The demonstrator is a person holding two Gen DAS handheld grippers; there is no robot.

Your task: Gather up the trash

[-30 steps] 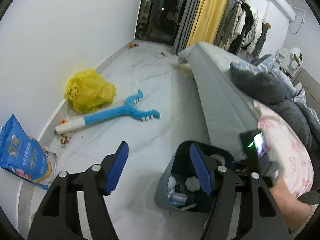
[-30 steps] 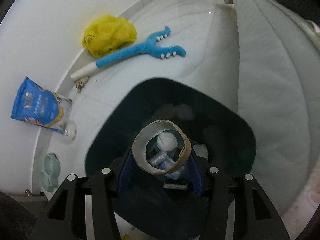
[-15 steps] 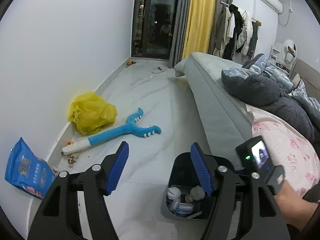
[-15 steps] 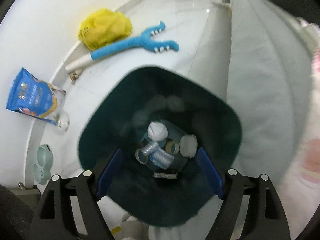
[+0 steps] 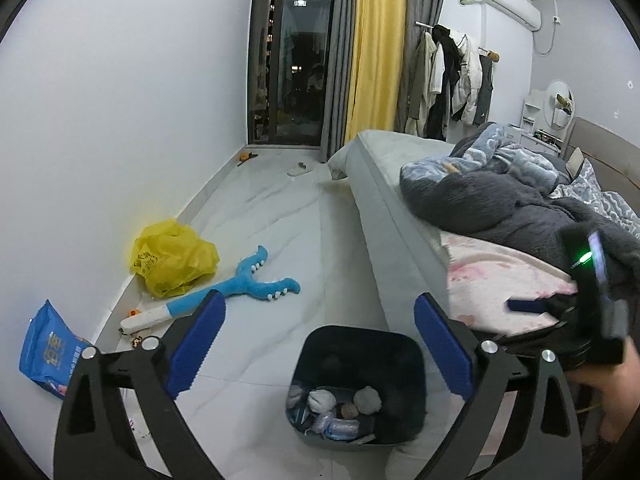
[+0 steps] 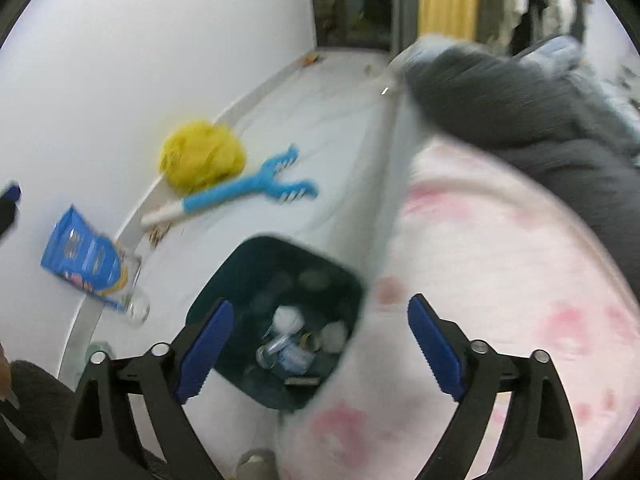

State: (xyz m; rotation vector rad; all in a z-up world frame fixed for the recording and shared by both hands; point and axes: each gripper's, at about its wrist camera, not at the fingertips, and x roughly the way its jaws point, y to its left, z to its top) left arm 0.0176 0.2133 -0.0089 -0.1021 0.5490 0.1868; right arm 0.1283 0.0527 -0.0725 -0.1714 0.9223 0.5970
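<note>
A dark trash bin (image 5: pixel 360 348) stands on the white floor beside the bed and holds crumpled tissues, plastic and a cardboard ring. It also shows in the blurred right wrist view (image 6: pixel 256 264). My left gripper (image 5: pixel 318 344) is open and empty, held above and behind the bin. My right gripper (image 6: pixel 320 344) is open and empty above the bin and the bed's edge; it also shows in the left wrist view (image 5: pixel 560 312) at the right, over the pink blanket.
A yellow plastic bag (image 5: pixel 176 258), a blue plush toy (image 5: pixel 240 286) and a blue snack bag (image 5: pixel 50 350) lie along the left wall. The bed (image 5: pixel 384 200) with grey bedding (image 5: pixel 500 204) fills the right. A slipper (image 5: pixel 298 169) lies near the balcony door.
My right gripper opened and dropped the cardboard ring into the bin, then rose and swung right toward the bed. My left gripper rose and tilted up.
</note>
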